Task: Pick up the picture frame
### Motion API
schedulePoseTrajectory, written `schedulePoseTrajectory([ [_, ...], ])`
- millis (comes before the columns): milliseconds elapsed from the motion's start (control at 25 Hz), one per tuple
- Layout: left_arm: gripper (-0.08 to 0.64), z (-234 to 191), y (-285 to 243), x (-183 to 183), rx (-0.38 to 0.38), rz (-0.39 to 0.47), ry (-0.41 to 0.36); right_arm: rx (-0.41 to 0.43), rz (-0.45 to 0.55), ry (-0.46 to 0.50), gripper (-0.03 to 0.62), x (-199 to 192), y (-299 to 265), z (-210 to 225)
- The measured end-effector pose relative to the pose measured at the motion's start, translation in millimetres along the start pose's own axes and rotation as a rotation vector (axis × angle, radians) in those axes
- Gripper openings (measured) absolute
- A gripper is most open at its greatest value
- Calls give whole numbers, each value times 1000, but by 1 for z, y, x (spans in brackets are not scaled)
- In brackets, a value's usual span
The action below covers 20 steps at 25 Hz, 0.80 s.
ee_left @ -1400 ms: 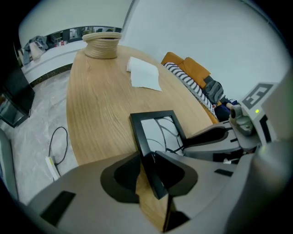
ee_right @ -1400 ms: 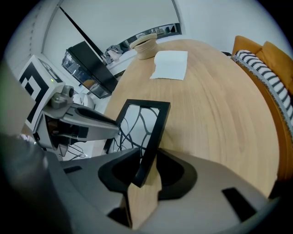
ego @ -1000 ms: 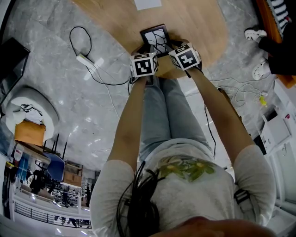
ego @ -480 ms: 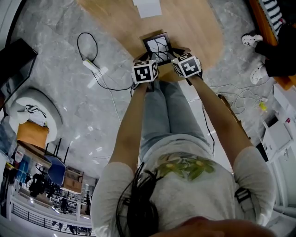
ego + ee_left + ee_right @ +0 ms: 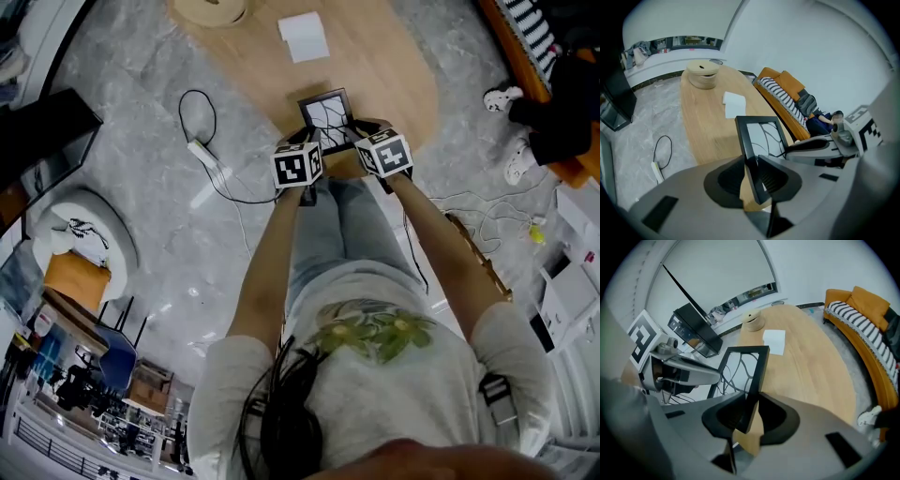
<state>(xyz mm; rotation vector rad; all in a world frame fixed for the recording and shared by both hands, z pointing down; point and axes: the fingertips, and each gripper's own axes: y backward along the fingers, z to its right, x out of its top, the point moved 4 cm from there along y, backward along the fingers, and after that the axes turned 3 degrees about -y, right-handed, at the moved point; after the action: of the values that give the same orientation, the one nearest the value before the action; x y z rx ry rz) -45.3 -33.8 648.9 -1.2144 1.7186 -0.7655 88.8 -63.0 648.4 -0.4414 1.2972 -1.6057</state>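
The picture frame is black with a pattern of dark curved lines on white, and it hangs above the wooden table. My left gripper grips its left edge, and my right gripper grips its right edge. In the left gripper view the frame stands edge-on between the jaws of the left gripper, which are closing with the pads against it. In the right gripper view the frame sits the same way in the right gripper, whose jaws are closing on its black rim.
A round wooden box and a white folded paper lie farther back on the table. A power strip with its black cable lies on the marble floor at left. An orange sofa with a striped cushion stands at right.
Both grippers have risen together with the picture frame held between them. The frame has come up off the tabletop, and more of the table's far end shows.
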Motion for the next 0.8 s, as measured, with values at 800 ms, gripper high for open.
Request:
schedulePoseTrajectory([
  [800,98,57,119,6,-40,120,-52,13,210,-34,92,1,119,-61],
])
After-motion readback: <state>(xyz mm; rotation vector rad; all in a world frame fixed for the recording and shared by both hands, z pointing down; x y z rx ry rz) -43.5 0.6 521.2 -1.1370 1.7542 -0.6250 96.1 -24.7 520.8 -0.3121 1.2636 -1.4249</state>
